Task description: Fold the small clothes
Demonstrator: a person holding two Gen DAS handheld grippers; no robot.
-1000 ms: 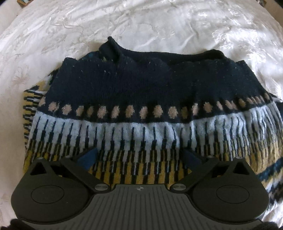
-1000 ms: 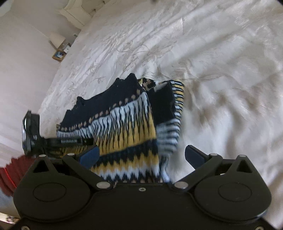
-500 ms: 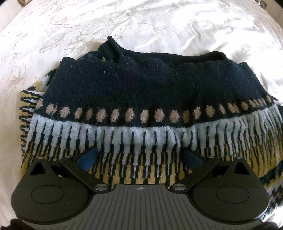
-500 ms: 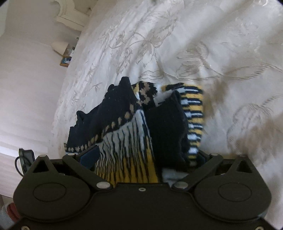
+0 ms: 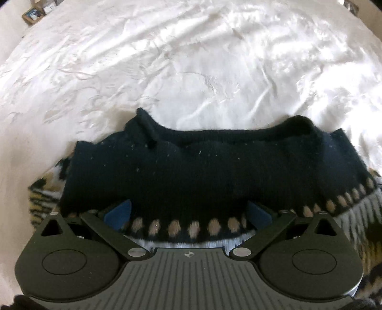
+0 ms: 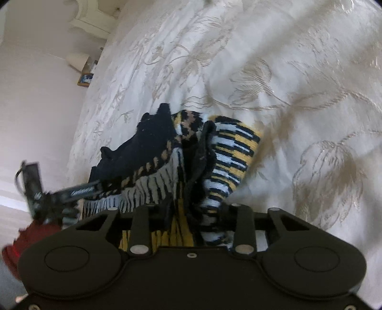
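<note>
A knitted sweater, navy at the collar with tan dots and white, black and yellow bands, lies folded on a white embroidered bedspread. My left gripper hovers over its navy part, open, blue pads wide apart and clear of the knit. In the right wrist view the sweater's striped side edge is bunched between the fingers of my right gripper, whose jaws are closing and pinch the folded layers. The left gripper shows at the far left there, held by a hand in a red sleeve.
The bedspread stretches out beyond and to the right of the sweater. A small framed picture and a pale lamp stand past the bed's far left corner, beside a white wall.
My left gripper moved up over the sweater toward the collar, staying open. My right gripper sank onto the sweater's side edge and its jaws went from wide apart to pinching the fabric.
</note>
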